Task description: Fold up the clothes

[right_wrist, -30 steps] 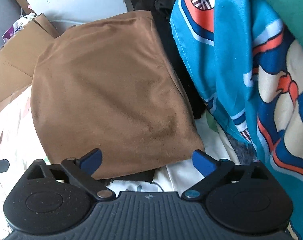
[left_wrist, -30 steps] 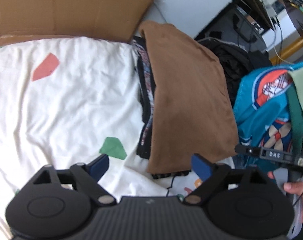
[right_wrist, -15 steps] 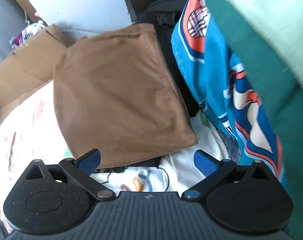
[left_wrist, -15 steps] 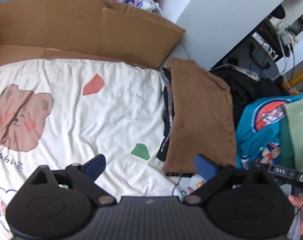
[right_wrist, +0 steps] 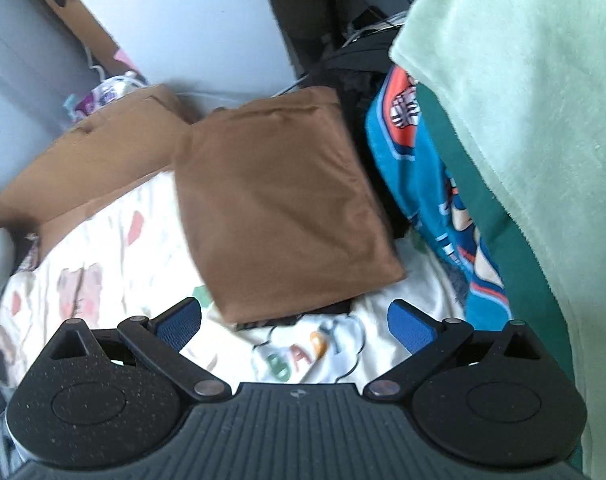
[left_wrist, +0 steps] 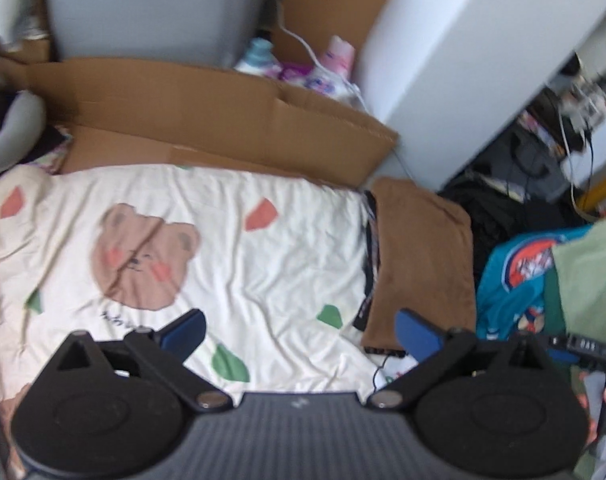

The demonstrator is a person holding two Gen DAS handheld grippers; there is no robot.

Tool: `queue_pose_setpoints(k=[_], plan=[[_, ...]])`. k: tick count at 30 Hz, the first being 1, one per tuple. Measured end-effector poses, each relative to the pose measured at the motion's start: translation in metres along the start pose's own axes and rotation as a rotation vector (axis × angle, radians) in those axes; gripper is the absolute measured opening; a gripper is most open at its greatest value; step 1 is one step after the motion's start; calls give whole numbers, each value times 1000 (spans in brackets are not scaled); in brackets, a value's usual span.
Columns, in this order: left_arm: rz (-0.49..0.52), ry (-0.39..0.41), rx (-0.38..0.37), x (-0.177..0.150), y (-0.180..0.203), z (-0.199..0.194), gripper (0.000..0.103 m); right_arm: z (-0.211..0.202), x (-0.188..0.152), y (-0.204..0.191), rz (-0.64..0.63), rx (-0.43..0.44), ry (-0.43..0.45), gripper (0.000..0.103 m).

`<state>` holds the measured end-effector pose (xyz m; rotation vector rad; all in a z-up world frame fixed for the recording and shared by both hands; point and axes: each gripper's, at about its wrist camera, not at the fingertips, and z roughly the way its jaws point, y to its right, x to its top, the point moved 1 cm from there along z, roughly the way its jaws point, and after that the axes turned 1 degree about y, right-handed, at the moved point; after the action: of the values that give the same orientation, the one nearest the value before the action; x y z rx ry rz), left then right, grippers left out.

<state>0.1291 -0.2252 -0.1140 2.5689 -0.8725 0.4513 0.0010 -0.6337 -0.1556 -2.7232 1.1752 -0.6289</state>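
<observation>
From my left wrist, my left tongs [left_wrist: 299, 330] hang above the cream bedsheet printed with a brown bear face and red and green patches [left_wrist: 231, 248]; the jaws are opening to their widest, with nothing between the blue pads. The folded brown fabric garment [left_wrist: 423, 256] lies squared off at the sheet's right edge, on top of a dark folded piece whose edge shows beside it, so I judge that fold finished and the step in hand to be fetching the next garment. To its right sits the unfolded heap: a bright blue shirt with orange and white cartoon print [left_wrist: 515, 280] and a pale green fleecy cloth [left_wrist: 587, 276]. A flattened brown cardboard sheet [left_wrist: 207, 116] lines the far side of the bed. A small black device at the right edge carries white lettering, too blurred to read; dark script under the bear is unreadable too. From my right wrist, my right tongs [right_wrist: 295, 322] are wide apart and grip nothing, with the brown garment just ahead of them and the blue shirt and green fleece close on the right. On the sheet between my pads I read "BABY" in coloured letters [right_wrist: 303, 354]. The next move, I judge, calls for taking one piece off the heap and spreading it flat on the bare sheet.
</observation>
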Motion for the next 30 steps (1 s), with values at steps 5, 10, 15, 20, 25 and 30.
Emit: queue_pose_setpoints(k=[5,10,15,20,25,30], plan=[[-11,-3,81,0,-23,-47,103,-26,0,-9,9,-50,-14,102],[-54,7,127,-5,-47,-95,103,-52,2,-22,-2,-52,-21,102],[-85,21,146,-13,-67,-136,103,-88,3,-47,-59,-20,-7,102],[-108,39,161,-22,-83,-173,103,-123,5,-77,-102,-7,15,102],[-100,44,173,-33,-93,-209,103,-162,5,-108,-140,33,54,102],[-116,63,194,-48,-109,-239,103,-198,4,-146,-197,65,91,102]])
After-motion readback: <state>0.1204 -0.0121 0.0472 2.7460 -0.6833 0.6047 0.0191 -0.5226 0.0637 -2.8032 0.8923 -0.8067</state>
